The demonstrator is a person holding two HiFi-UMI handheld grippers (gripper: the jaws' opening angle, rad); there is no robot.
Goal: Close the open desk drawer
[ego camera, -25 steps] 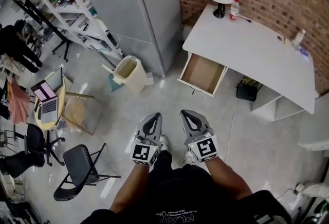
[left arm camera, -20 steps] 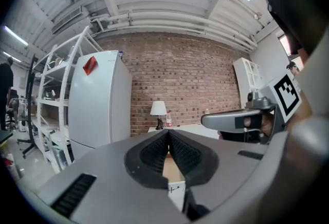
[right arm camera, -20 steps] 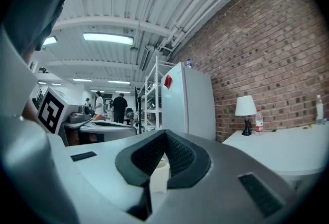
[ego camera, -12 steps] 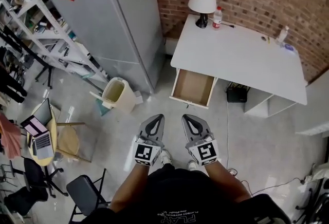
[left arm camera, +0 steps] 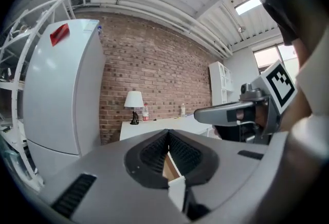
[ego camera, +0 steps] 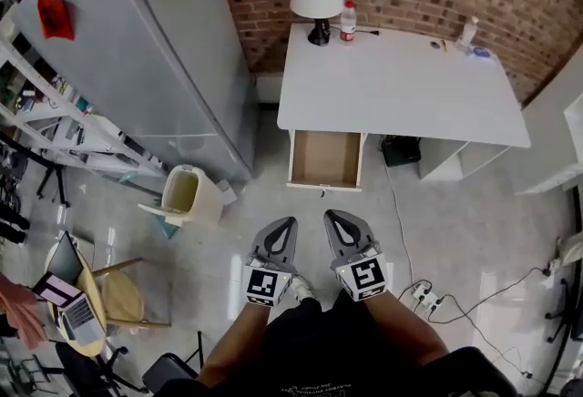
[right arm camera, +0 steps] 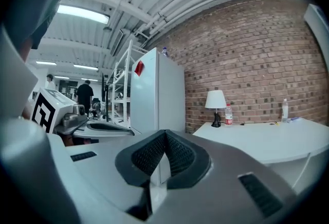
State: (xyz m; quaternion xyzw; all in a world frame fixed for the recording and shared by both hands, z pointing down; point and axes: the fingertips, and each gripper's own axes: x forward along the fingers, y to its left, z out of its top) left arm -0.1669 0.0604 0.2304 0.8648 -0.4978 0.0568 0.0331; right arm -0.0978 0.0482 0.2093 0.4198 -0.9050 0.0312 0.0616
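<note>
The left gripper point(ego camera: 286, 224) and right gripper point(ego camera: 333, 217) are both squeezed shut, holding nothing. The open drawer point(ego camera: 325, 158) sticks out of the desk point(ego camera: 401, 95) front, straight ahead of them, not touching. The right gripper looks slightly nearer. The push goes toward the desk.

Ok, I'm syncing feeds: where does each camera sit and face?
Head view: on the person's head, steeply down at desk, open drawer, forearms, left gripper, right gripper.
Left gripper view: on that gripper, along its shut jaws towards the lamp; right gripper at right.
Right gripper view: likewise, shut, towards the fridge; left gripper at left.
All three share lamp and desk.
</note>
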